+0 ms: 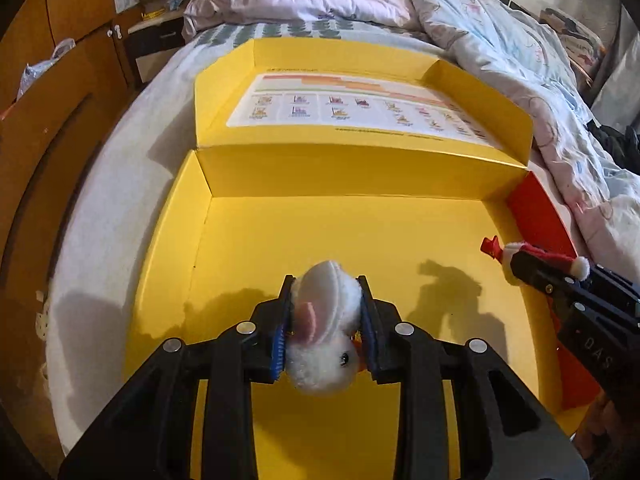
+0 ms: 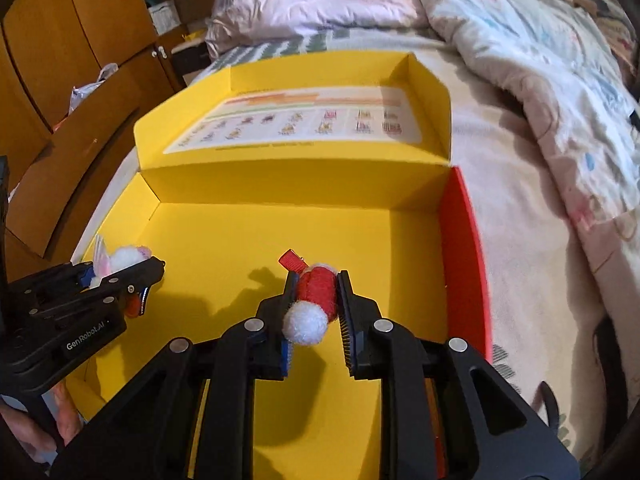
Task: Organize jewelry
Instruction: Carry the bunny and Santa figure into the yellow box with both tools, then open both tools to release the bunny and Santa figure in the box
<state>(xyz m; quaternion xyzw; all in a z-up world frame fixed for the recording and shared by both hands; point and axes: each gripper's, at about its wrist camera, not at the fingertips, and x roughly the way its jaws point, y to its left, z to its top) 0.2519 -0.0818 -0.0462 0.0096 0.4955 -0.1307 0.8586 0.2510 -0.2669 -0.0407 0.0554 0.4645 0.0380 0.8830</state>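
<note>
Two hand-held grippers carrying plush hair clips over an open yellow box on a bed.

The left hand-held gripper (image 1: 326, 312) is clamped on a white fluffy plush hair clip with pink ears (image 1: 324, 328), both pads pressing its sides, above the floor of the open yellow cardboard box (image 1: 304, 232). The right hand-held gripper (image 2: 316, 304) carries a red felt Santa-hat hair clip with a white pompom (image 2: 316, 300); the left pad touches the hat, while a narrow gap shows at the right pad, so whether it is gripped cannot be told. The box's lid, bearing a printed white chart (image 2: 304, 124), lies folded back. The box rests on a bed (image 2: 520, 240), beside a rumpled pale patterned quilt (image 1: 480, 20).
</note>
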